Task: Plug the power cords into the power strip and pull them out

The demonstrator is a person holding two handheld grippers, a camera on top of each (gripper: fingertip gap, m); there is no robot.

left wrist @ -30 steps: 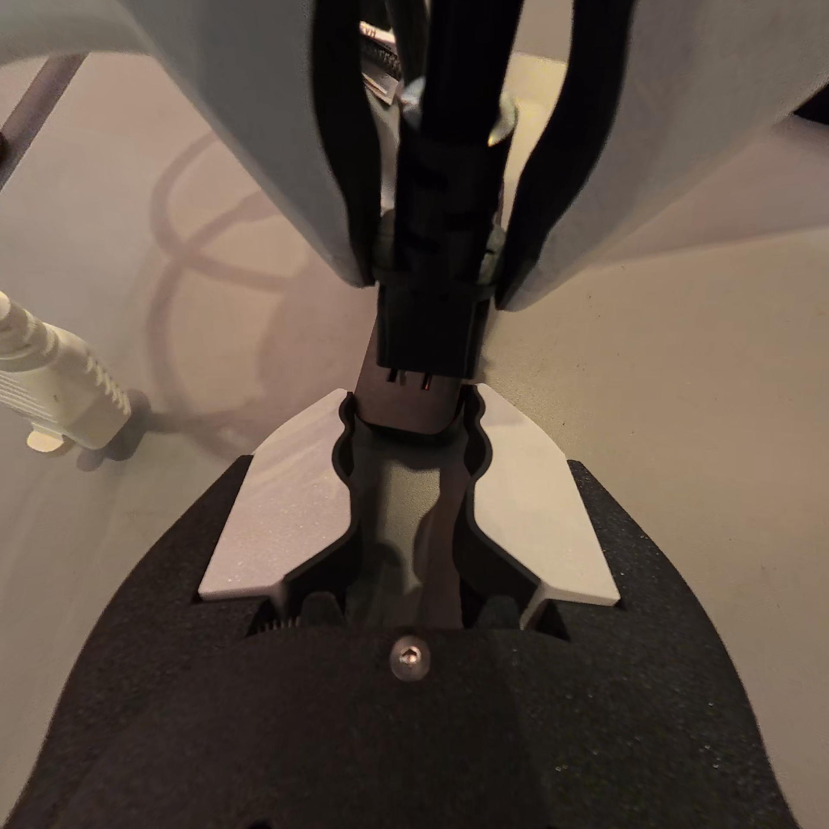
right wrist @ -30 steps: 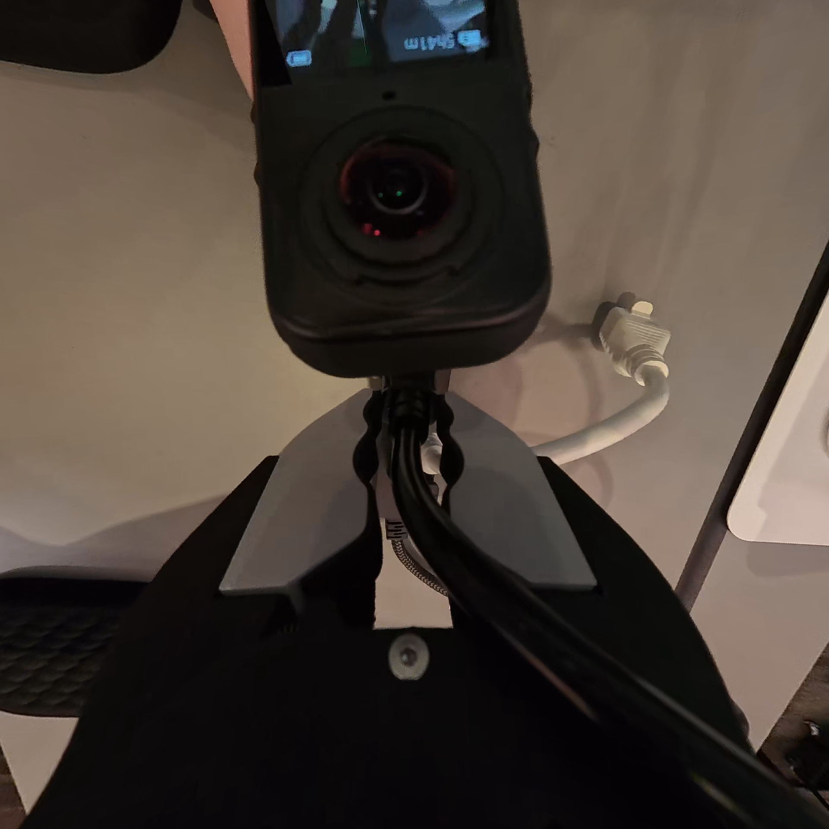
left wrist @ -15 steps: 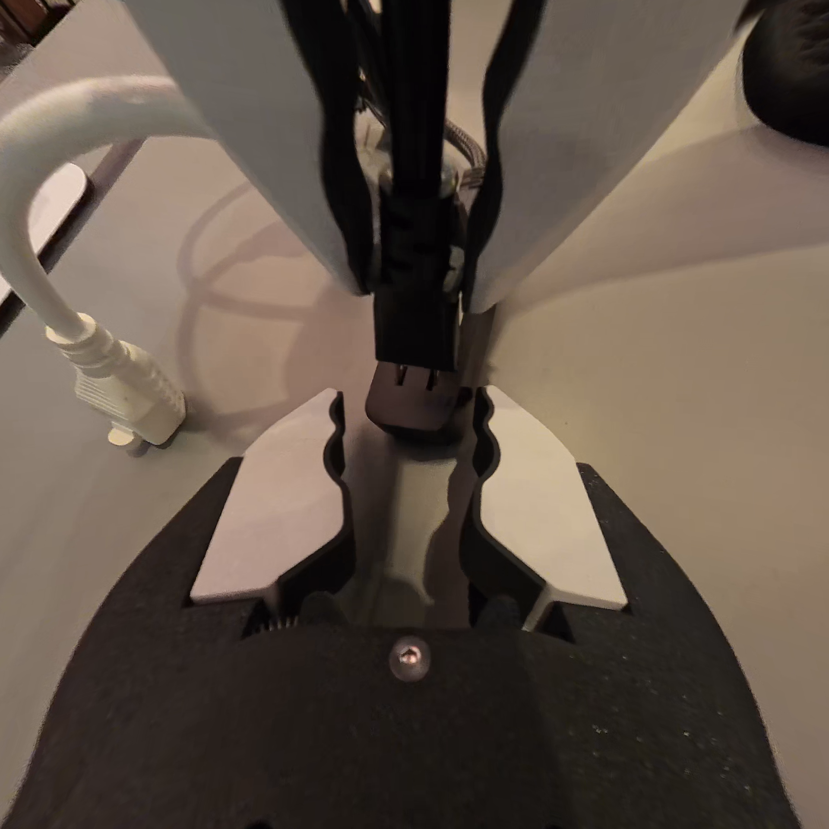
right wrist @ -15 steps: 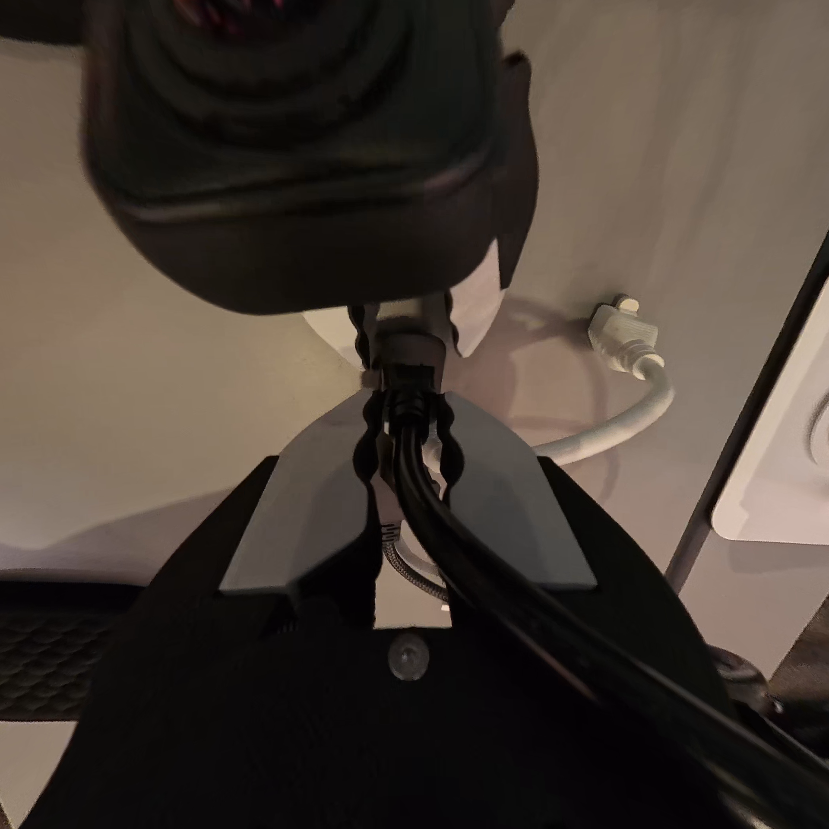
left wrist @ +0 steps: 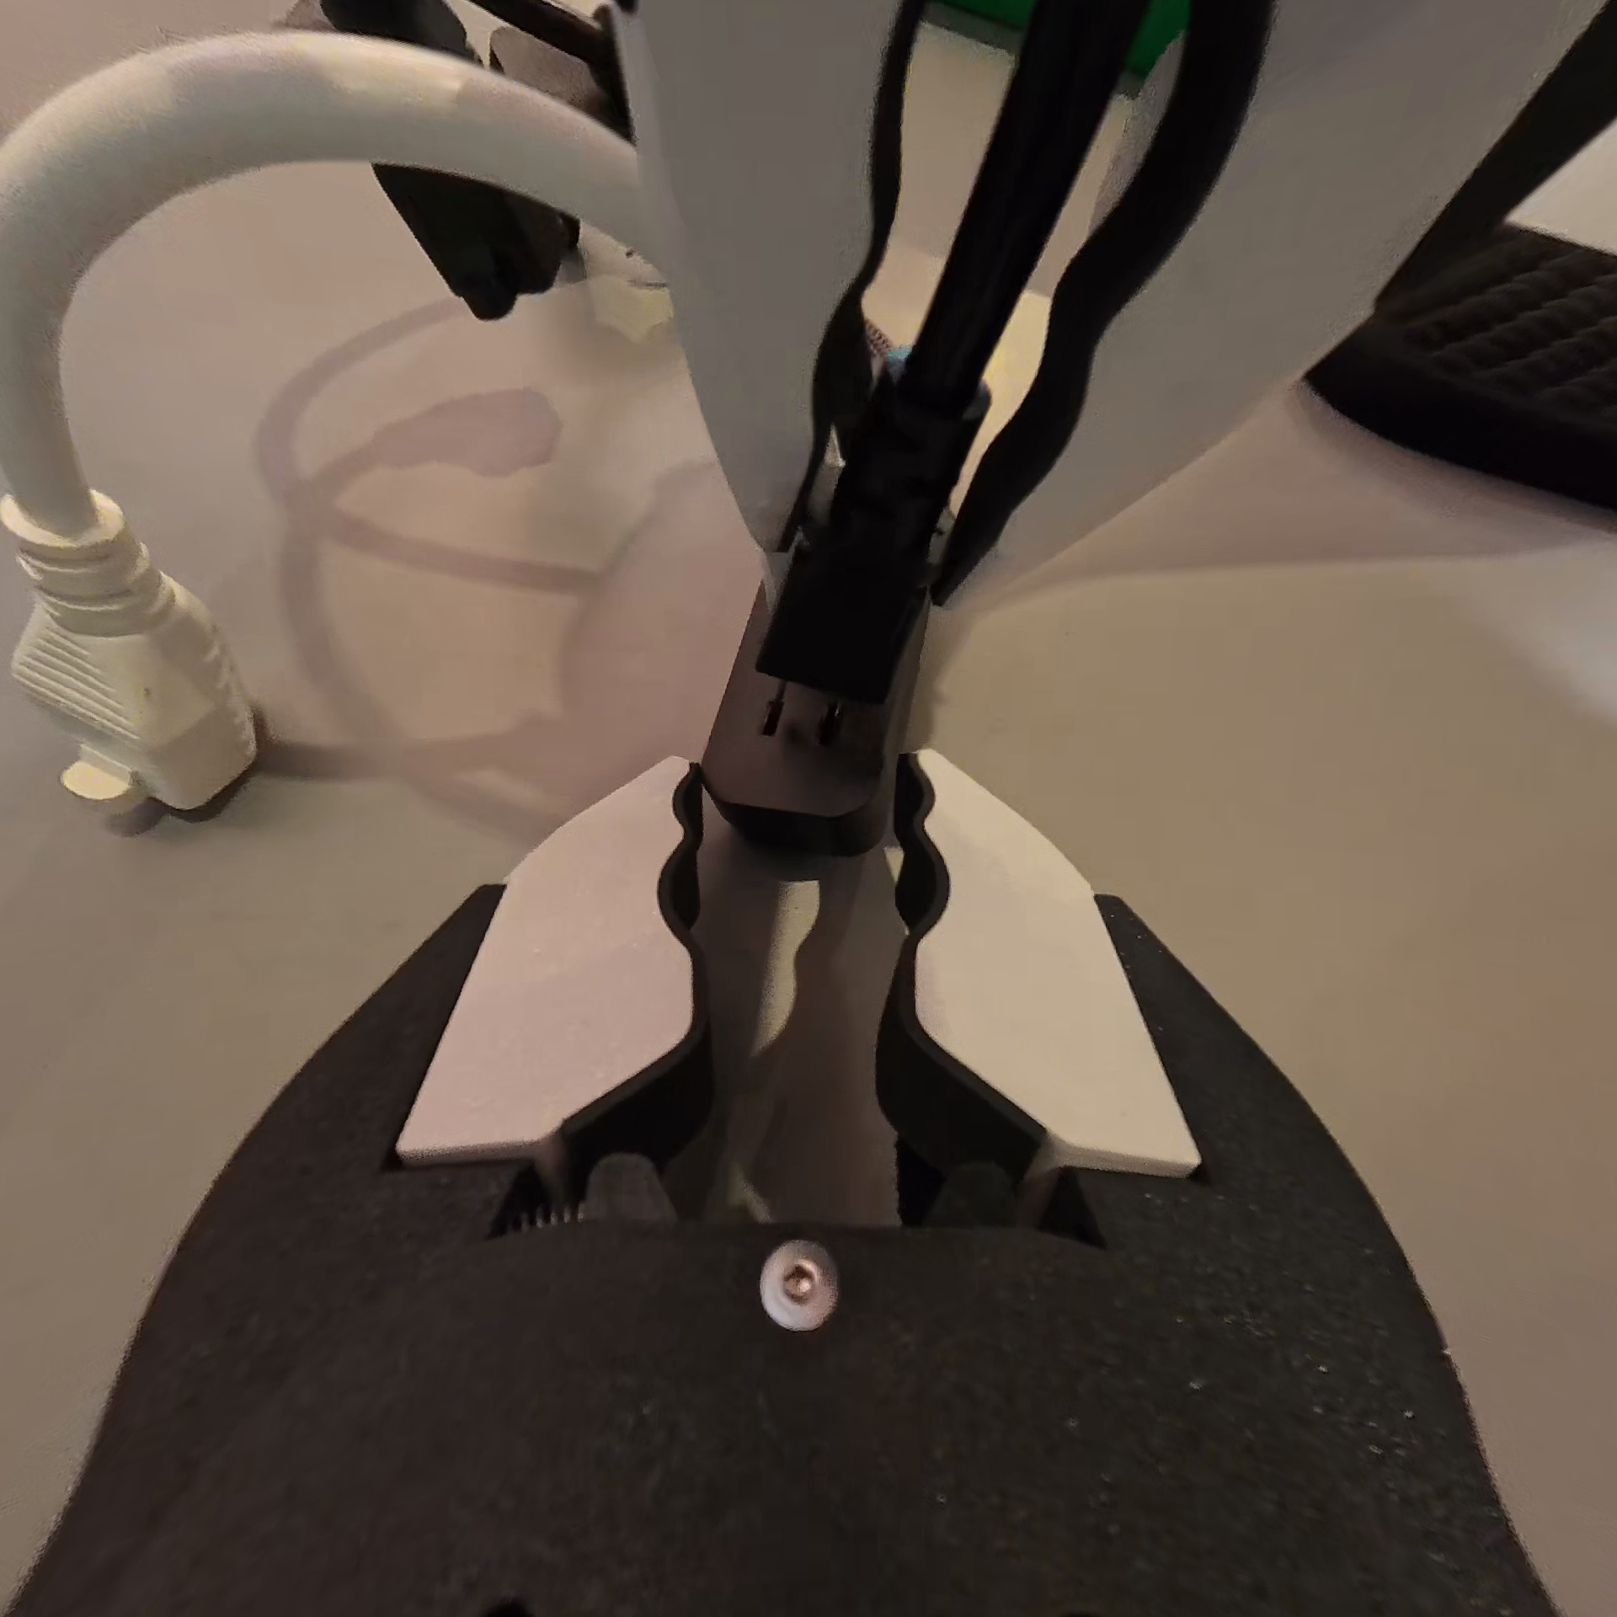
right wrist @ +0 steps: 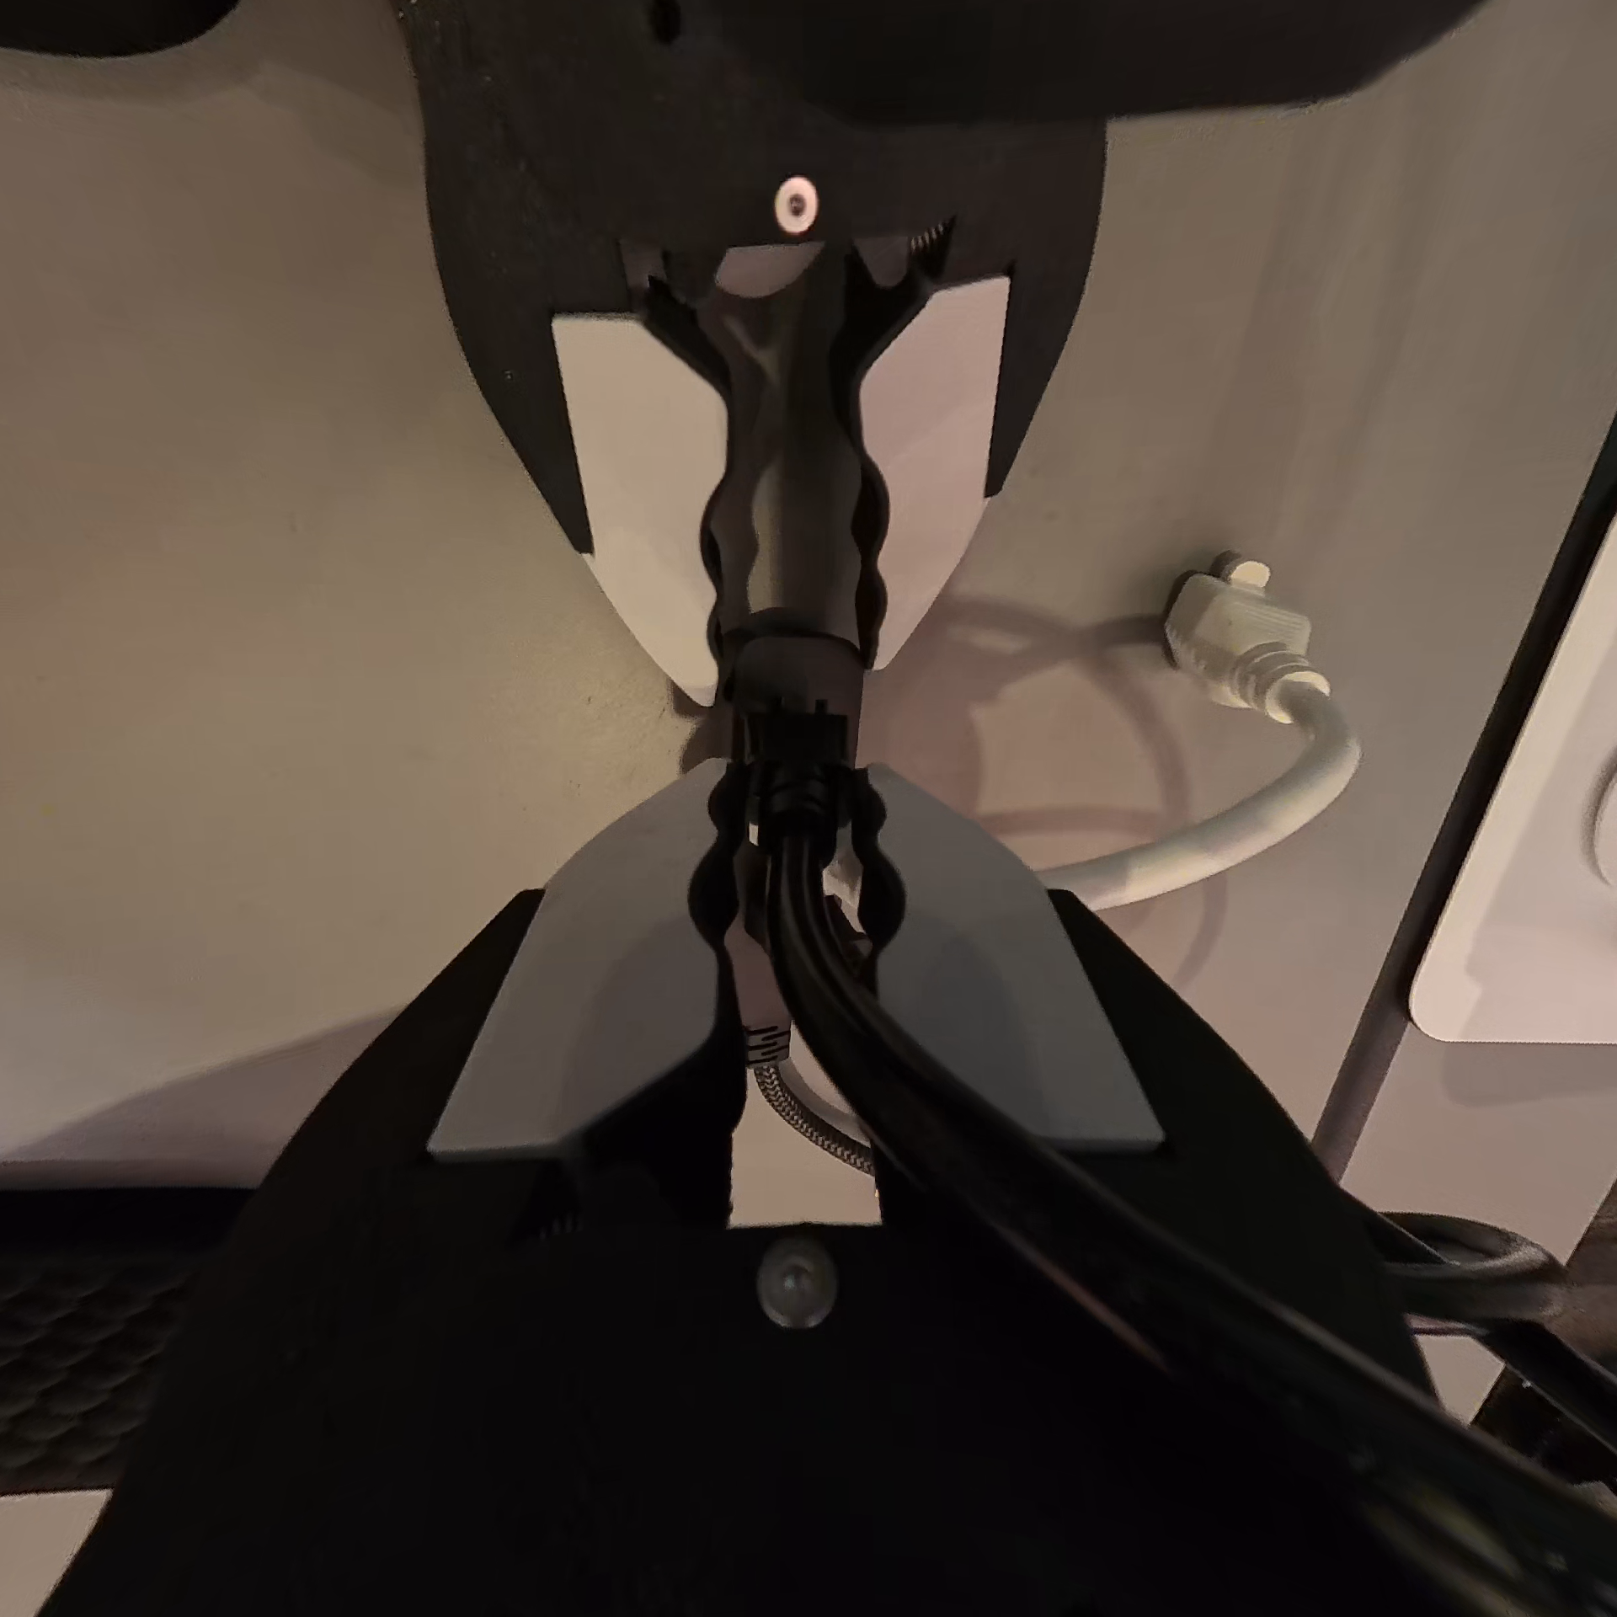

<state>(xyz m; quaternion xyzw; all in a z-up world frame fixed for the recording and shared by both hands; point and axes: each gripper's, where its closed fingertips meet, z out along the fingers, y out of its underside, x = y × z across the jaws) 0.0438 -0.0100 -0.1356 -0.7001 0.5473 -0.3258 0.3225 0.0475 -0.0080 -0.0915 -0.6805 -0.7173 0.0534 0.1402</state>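
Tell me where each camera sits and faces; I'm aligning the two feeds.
Left wrist view: on the left gripper, looking along its fingers at the power strip it clamps; the right gripper faces it.
Right wrist view: on the right gripper, facing back, clamping the black plug; left gripper beyond.
Shared: power strip, black plug, white plug.

Pale grey tabletop point(left wrist: 1269, 831) under dim warm light, soft shadows, black textured mat point(left wrist: 1487, 367) at its edge
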